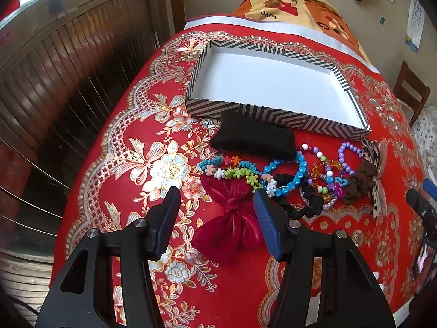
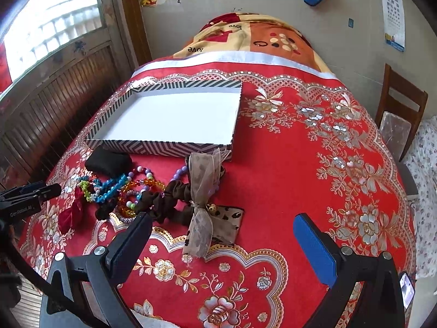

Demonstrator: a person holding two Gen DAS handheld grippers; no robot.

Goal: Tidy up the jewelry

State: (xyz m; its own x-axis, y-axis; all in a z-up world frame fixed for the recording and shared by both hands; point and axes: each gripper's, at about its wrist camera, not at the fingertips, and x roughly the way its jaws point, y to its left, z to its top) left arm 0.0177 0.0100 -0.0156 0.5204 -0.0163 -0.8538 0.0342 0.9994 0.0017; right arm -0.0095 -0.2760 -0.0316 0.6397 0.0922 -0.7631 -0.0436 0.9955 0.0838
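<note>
An empty striped box (image 1: 275, 114) with a white inside stands on the red tablecloth; it also shows in the right wrist view (image 2: 164, 147). In front of it lies a pile of jewelry: a black pouch (image 1: 254, 139), a blue bead bracelet (image 1: 292, 175), a purple bead bracelet (image 1: 348, 155), a black scrunchie (image 1: 306, 205), a brown scrunchie (image 2: 164, 202) and a sheer leopard bow (image 2: 202, 199). My left gripper (image 1: 215, 194) is open above a dark red velvet bow (image 1: 232, 218). My right gripper (image 2: 222, 221) is open and empty, just in front of the leopard bow.
A red floral tablecloth (image 2: 314, 164) covers the table. A folded patterned blanket (image 2: 259, 35) lies at the far end. A wooden chair (image 2: 401, 114) stands at the right. A wooden panelled wall and window (image 1: 68, 68) are at the left.
</note>
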